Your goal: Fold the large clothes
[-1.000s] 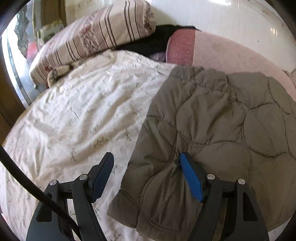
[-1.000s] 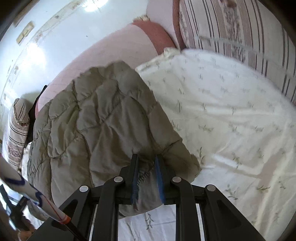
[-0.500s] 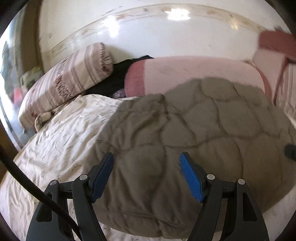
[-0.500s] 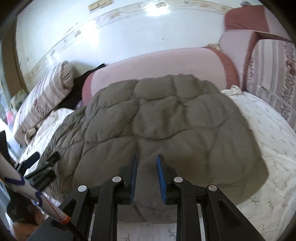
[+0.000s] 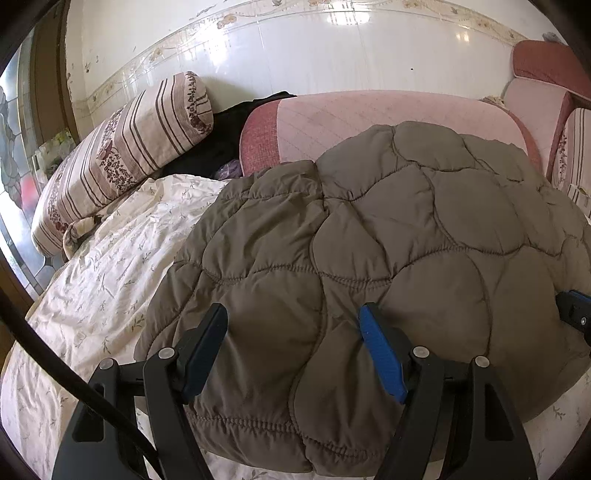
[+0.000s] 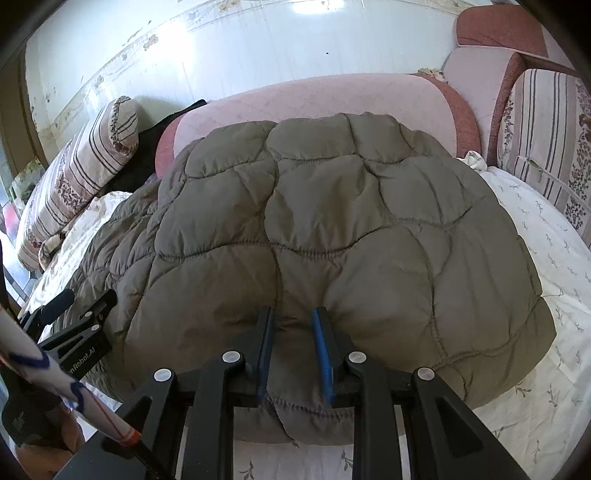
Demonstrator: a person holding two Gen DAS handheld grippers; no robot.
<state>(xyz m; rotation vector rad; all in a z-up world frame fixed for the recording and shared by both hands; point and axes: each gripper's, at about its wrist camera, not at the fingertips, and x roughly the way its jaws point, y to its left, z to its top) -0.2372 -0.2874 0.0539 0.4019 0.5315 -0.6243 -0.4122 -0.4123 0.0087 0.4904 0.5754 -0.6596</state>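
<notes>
A quilted olive jacket (image 6: pixel 332 236) lies bunched on a bed covered by a cream sheet (image 5: pixel 96 280) with a small leaf print. Behind the jacket, touching its far edge, a long pink bolster (image 5: pixel 369 122) runs along the tiled wall (image 6: pixel 221 55). Left of the bolster a dark cloth (image 5: pixel 221 147) is wedged between it and a striped floral pillow (image 5: pixel 122 155). On the right side another striped pillow (image 6: pixel 543 129) leans by the bed's edge, with a pink cushion (image 6: pixel 495 33) above it.

The right gripper (image 6: pixel 291 350) has its fingers narrowly apart with a fold of the jacket's near hem pinched between the blue pads, the cloth puckered there. The left gripper (image 5: pixel 291 347) sits over the jacket's near left part with fingers wide apart; the fabric lies beneath and between them, and the pads do not press it. A black cable (image 5: pixel 74 376) crosses the left view's lower corner. In the right view a white striped sleeve (image 6: pixel 55 384) shows at lower left
</notes>
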